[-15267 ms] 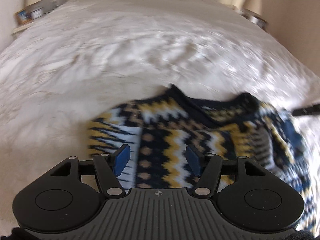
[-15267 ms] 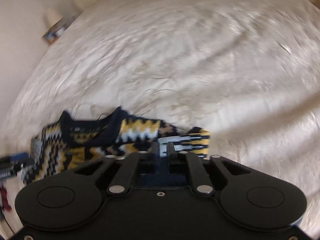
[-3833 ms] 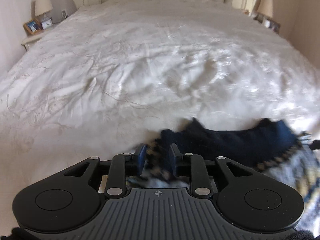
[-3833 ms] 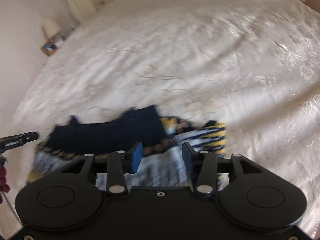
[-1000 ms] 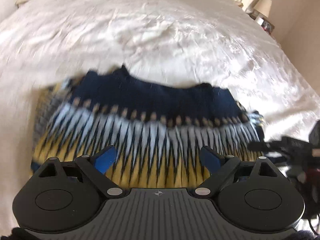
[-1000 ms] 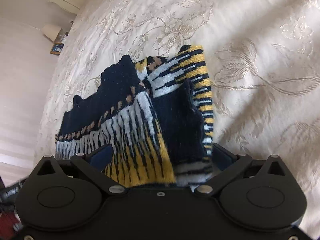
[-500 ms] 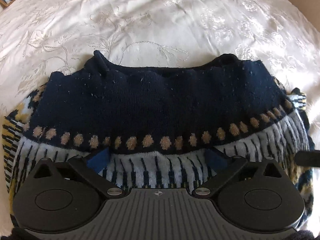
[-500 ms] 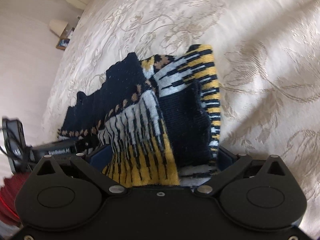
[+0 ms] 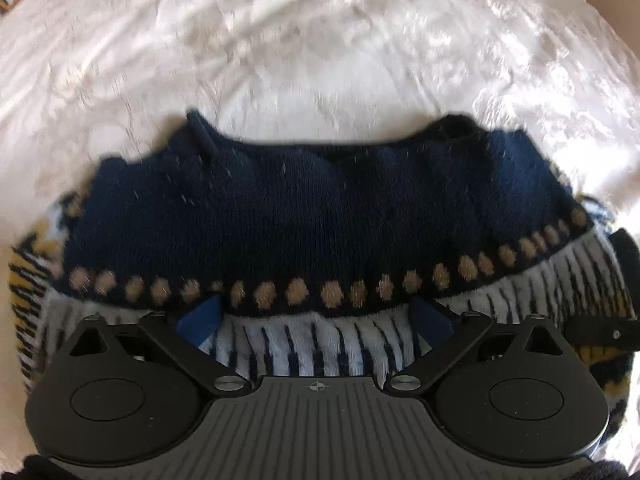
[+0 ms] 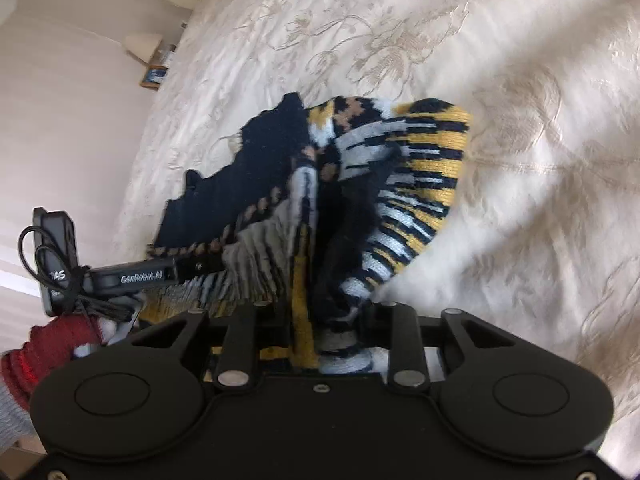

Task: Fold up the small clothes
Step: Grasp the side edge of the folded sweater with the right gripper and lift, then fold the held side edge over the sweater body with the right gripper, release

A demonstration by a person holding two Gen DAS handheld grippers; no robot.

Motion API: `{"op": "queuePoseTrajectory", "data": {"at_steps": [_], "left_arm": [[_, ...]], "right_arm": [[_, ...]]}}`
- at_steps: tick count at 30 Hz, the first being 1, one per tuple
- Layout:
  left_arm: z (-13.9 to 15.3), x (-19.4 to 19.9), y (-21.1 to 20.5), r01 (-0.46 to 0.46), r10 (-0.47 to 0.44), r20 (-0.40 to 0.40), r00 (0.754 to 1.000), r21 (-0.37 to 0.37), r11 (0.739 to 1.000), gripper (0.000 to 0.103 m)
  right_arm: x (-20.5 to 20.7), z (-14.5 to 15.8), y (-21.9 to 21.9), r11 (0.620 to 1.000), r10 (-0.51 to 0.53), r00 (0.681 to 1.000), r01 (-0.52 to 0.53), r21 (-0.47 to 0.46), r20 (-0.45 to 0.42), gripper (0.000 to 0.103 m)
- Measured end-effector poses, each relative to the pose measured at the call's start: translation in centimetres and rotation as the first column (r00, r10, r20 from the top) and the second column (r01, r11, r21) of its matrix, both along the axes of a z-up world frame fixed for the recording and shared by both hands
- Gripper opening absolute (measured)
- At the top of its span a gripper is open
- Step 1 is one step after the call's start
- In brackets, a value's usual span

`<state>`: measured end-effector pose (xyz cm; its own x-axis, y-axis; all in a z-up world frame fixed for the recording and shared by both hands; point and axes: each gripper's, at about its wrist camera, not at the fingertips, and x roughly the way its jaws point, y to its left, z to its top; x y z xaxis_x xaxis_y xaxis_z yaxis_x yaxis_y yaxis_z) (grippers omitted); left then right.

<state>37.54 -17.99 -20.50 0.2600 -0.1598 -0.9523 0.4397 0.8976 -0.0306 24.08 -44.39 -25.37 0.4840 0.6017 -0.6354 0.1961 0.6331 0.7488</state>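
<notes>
Mid-fold: your right claw [image 10: 320, 320] was closing on the navy, yellow and white patterned knit sweater's [image 9: 320, 208] bunched end while your left claw [image 9: 316, 316] stood open over it, closing slightly, so the next move likely called for carrying that end across.

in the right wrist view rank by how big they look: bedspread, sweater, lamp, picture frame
1. bedspread, fills most of the view
2. sweater
3. lamp and picture frame: both tiny and far off, looking much alike, so no ranking between them
</notes>
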Motion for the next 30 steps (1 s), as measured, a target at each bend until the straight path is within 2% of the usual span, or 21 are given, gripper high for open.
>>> {"op": "queuePoseTrajectory", "data": {"at_steps": [1,5,8,11,15,19,22,26,30], "left_arm": [[0.6,-0.2,0.0,0.012,-0.011,0.022,1.0,-0.002,1.0,0.086],[2.5,-1.0,0.0,0.057,-0.059,0.102,0.993,0.02,0.998,0.086],[3.1,-1.4,0.2,0.057,-0.061,0.144,0.988,0.032,0.998,0.086],[2.2,-1.2,0.3,0.051,-0.055,0.116,0.992,0.039,0.998,0.086],[-0.5,-0.7,0.2,0.091,-0.094,0.036,0.995,0.085,0.992,0.088],[0.0,-0.2,1.3,0.06,-0.061,0.037,0.997,0.017,0.998,0.085],[2.1,-1.1,3.3,0.024,-0.022,0.09,0.996,-0.026,0.999,0.084],[5.0,-2.9,8.3,-0.038,0.05,0.14,0.989,-0.089,0.995,0.084],[6.8,-5.0,13.8,-0.108,0.129,0.151,0.98,-0.136,0.985,0.084]], "right_arm": [[-0.2,0.4,0.0,1.0,-0.003,1.0,0.003,-0.009,0.015,0.038],[-0.7,2.1,0.6,0.999,-0.009,0.999,0.011,-0.031,0.051,0.037],[-0.8,3.7,1.1,0.999,-0.019,0.998,0.021,-0.041,0.067,0.037],[-1.0,5.2,1.6,0.997,-0.039,0.997,0.043,-0.059,0.07,0.037],[-0.9,6.9,2.7,0.991,-0.054,0.997,0.06,-0.117,0.051,0.036],[-0.2,8.6,4.2,0.983,-0.055,0.998,0.061,-0.172,0.042,0.035],[0.5,10.2,5.9,0.976,-0.041,0.998,0.048,-0.211,0.039,0.034],[1.3,12.4,8.5,0.969,-0.014,0.999,0.026,-0.246,0.048,0.034],[2.6,14.7,12.4,0.959,0.035,0.997,-0.015,-0.284,0.065,0.034]]}}
